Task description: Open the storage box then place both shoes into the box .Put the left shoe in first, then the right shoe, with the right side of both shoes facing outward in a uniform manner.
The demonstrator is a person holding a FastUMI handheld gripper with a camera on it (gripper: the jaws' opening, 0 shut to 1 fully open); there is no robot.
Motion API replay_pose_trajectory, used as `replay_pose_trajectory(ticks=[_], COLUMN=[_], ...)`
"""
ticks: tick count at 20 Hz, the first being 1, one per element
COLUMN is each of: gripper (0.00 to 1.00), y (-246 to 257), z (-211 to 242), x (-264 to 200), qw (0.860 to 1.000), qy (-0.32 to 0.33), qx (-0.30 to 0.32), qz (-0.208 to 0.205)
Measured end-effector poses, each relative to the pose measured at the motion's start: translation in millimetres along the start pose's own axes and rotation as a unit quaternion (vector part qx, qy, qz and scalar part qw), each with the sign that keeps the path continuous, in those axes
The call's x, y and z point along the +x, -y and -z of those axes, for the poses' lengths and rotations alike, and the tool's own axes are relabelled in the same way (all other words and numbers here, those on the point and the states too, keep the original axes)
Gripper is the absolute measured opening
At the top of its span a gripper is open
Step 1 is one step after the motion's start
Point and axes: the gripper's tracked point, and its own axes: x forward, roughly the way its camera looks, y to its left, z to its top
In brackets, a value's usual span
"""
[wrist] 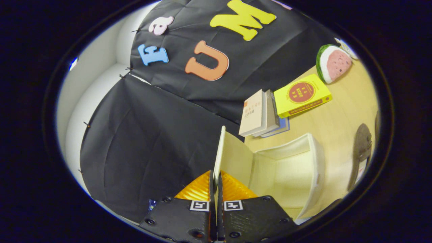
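Note:
My gripper [216,175] is shut on the lid [219,152] of the white storage box [312,175], both fingers pressing on the thin panel from either side. The lid stands swung up, edge-on, rising ahead of the fingertips. Beside it the box lies open on the wooden table, and its pale inside holds nothing that I can see. A dark shoe [361,153] lies on the table beyond the box's far wall, seen partly.
A stack of books [261,113] and a yellow book [302,95] lie on the wooden table [341,114] behind the box. A watermelon-slice toy [333,63] sits farther back. The black booth cloth hangs close behind the lid.

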Motion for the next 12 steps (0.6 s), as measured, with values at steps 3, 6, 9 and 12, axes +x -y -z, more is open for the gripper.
replay_pose_trajectory(ticks=[3, 6, 9, 12], gripper=[0.04, 0.09, 0.13, 0.30], y=[-21.2, -36.9, -45.5, -53.3], z=[11.8, 23.0, 33.6, 41.8], x=[27.8, 53.9, 78.0, 102.4], qw=[1.000, 0.999, 0.999, 0.999], qy=[0.001, -0.008, -0.011, -0.013], qx=[0.019, 0.011, 0.015, 0.030], qz=[-0.019, -0.030, -0.036, -0.042])
